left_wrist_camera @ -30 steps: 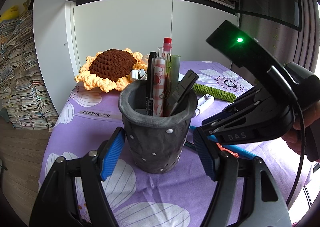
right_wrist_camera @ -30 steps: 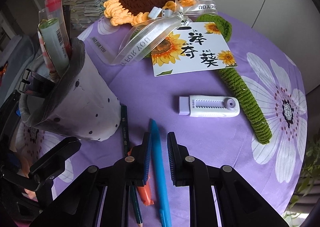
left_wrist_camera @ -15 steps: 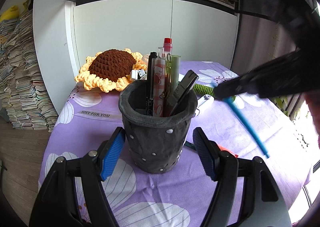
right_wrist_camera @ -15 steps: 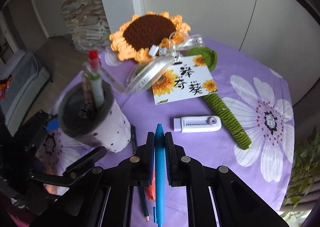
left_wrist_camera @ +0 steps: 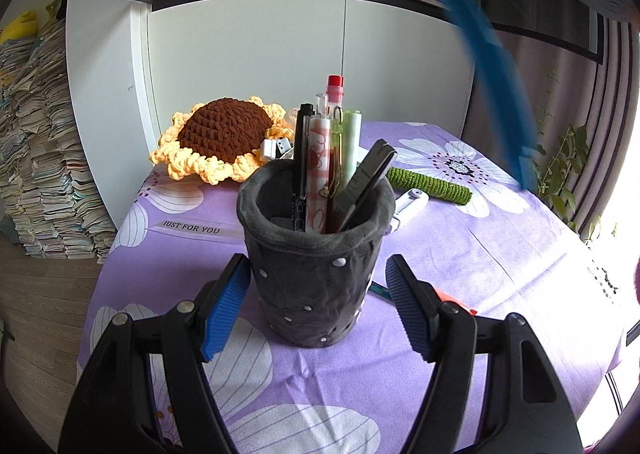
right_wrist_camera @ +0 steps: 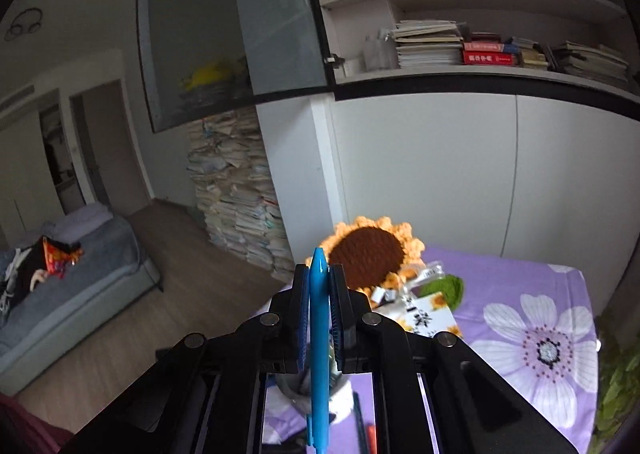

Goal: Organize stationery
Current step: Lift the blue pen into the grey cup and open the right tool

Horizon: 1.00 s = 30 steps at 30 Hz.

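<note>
Between right claw point(right_wrist_camera: 319, 318) pads, one blue pen point(right_wrist_camera: 319, 338)

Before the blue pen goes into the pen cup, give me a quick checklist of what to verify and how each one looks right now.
1. Right gripper shut on the blue pen: ok.
2. Pen raised above the pen cup: ok; it appears high in the left view.
3. Cup upright on the table: ok.
4. Left gripper steadying the cup: not ok; it is open, its pads on either side without touching.
5. Room in the cup: ok; a gap shows at the front, near the rim.
6. Pen tip lined up over the opening: cannot tell.
</note>
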{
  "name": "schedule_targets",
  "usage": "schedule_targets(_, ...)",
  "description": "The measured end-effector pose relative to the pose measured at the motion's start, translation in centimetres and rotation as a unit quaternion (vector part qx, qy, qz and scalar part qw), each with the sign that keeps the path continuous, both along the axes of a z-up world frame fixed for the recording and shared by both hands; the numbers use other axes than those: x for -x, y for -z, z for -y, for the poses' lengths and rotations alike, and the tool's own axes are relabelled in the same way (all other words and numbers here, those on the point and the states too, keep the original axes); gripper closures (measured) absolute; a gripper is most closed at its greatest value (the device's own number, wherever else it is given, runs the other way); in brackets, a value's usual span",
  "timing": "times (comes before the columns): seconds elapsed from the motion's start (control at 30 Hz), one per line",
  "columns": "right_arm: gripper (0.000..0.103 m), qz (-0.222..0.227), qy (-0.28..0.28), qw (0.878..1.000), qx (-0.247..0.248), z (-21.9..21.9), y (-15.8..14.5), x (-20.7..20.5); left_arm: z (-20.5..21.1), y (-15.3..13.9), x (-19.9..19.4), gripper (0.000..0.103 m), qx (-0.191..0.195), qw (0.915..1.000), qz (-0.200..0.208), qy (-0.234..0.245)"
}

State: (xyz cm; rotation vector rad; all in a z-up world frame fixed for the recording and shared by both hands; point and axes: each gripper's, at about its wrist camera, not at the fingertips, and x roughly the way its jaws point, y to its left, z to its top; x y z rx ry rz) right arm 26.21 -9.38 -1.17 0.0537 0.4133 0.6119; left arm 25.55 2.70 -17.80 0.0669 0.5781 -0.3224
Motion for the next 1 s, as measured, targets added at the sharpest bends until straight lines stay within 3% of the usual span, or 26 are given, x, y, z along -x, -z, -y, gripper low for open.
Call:
schedule_targets(0.33, 0.092, 0.017, -0.028, 0.998, -0.056, -2.4, 3.0, -3.8, -0.1, 0.2, -0.1, 0.032, 0.003, 1.0, -0.005, 0.002)
schedule_targets(0.8, 0.092, 0.019, -0.02, 1.0, -0.016, -0.2, 4.6, -0.4, -0.3, 0.3, -0.5, 0.032, 0.004, 0.9999, -0.015, -0.001)
schedule_targets(1.0, 0.092, -0.003, -0.023, 0.999, 0.042, -1.2, 5.6, 1.0, -0.6, 0.2, -0.4, 0.032, 0.007, 0.9999, -0.013, -0.003)
